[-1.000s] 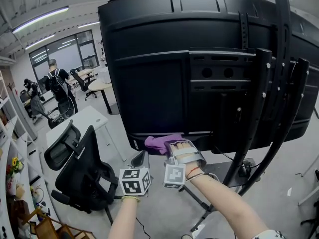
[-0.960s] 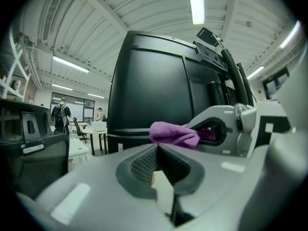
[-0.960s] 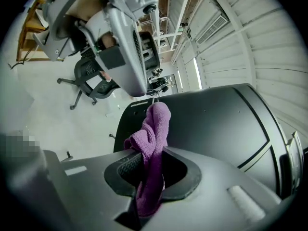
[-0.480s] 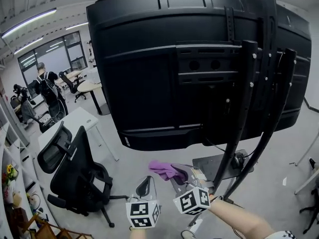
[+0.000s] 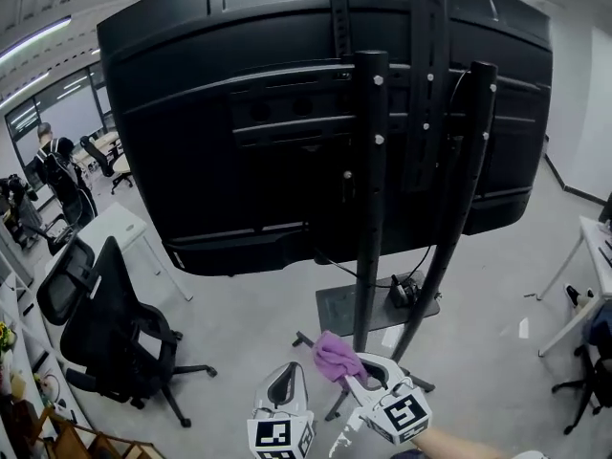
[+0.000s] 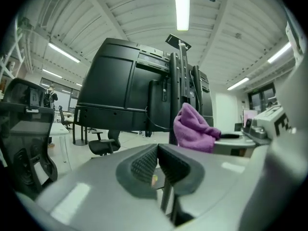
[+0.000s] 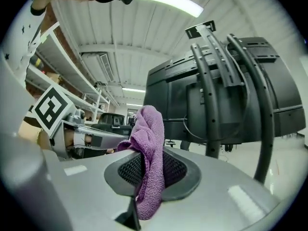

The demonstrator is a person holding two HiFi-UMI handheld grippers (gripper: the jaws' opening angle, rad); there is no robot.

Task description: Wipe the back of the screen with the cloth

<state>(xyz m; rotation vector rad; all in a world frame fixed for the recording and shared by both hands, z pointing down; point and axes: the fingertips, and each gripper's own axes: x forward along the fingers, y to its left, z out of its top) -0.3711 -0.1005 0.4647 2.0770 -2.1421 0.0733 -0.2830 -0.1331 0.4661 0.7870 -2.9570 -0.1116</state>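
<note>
The back of the big black screen [image 5: 287,113] fills the upper head view, hung on a black post stand [image 5: 371,189]. Both grippers are low in that view, well below the screen and apart from it. My right gripper [image 5: 356,369] is shut on a purple cloth [image 5: 334,355], which bunches up out of its jaws [image 7: 150,138]. My left gripper [image 5: 284,388] sits just left of it, jaws shut with nothing between them [image 6: 158,150]. The cloth [image 6: 192,129] shows to the right in the left gripper view, with the screen [image 6: 120,85] beyond.
A black office chair [image 5: 105,323] stands on the floor at the left, by a white table [image 5: 120,228]. A person [image 5: 53,165] stands far off at the left. The stand's base plate [image 5: 344,309] lies under the screen. Another white table [image 5: 593,251] is at the right edge.
The cloth was against the screen's lower edge; both grippers have since dropped down and away from it. The head view has swung right, toward the stand posts.
</note>
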